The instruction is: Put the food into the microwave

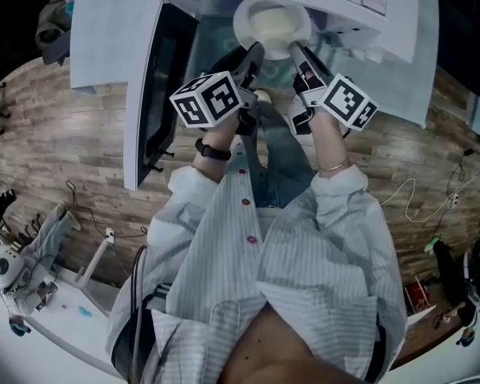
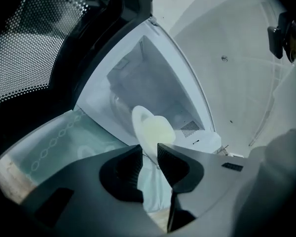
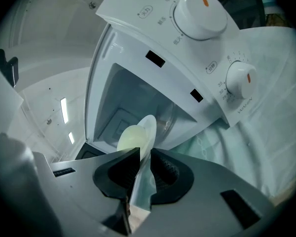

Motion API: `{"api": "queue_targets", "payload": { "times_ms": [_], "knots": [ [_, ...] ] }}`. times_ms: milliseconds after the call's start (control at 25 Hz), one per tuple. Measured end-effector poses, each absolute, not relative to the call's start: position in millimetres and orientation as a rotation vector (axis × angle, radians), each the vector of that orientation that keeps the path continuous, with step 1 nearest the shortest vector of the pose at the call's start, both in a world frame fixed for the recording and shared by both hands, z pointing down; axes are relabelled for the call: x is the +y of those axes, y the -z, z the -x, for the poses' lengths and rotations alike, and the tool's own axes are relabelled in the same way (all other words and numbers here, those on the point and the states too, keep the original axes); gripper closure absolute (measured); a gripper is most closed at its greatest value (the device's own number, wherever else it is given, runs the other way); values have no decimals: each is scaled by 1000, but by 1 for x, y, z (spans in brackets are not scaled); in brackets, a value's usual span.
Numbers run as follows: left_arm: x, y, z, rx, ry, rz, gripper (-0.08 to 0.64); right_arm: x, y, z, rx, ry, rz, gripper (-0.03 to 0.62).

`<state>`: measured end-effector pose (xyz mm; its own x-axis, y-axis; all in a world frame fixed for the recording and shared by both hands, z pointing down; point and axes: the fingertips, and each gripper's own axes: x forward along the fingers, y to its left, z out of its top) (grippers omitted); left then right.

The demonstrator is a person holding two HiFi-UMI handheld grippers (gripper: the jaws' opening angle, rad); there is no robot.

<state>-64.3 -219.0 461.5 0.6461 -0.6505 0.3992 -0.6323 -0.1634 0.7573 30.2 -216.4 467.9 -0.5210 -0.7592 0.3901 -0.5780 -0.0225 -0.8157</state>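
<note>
A white plate [image 1: 245, 21] carrying a pale yellowish food [image 1: 274, 25] hangs at the mouth of the white microwave [image 1: 388, 38], whose door [image 1: 162, 94] stands open to the left. My left gripper [image 1: 254, 53] is shut on the plate's left rim, my right gripper [image 1: 296, 51] on its right rim. In the left gripper view the plate [image 2: 147, 127] rises edge-on from between the jaws of the left gripper [image 2: 149, 154], with the cavity [image 2: 138, 78] behind. In the right gripper view the plate [image 3: 140, 132] is clamped in the right gripper [image 3: 144, 156] before the cavity [image 3: 133, 107].
Two round dials [image 3: 202, 6] [image 3: 241, 78] sit on the microwave's front panel. A pale patterned cloth [image 3: 246, 147] covers the surface under the oven. The wooden floor [image 1: 64, 142] has cables [image 1: 432, 202] at the right and white gear [image 1: 16, 270] at the lower left.
</note>
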Motion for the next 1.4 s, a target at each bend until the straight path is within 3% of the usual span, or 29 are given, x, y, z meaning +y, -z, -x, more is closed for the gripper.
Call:
{"api": "queue_targets", "payload": {
  "times_ms": [1400],
  "knots": [
    [-297,-515,64,-1036,-93,-1920,443,-289,-515,-29,2107,1407,1588,505]
  ]
}}
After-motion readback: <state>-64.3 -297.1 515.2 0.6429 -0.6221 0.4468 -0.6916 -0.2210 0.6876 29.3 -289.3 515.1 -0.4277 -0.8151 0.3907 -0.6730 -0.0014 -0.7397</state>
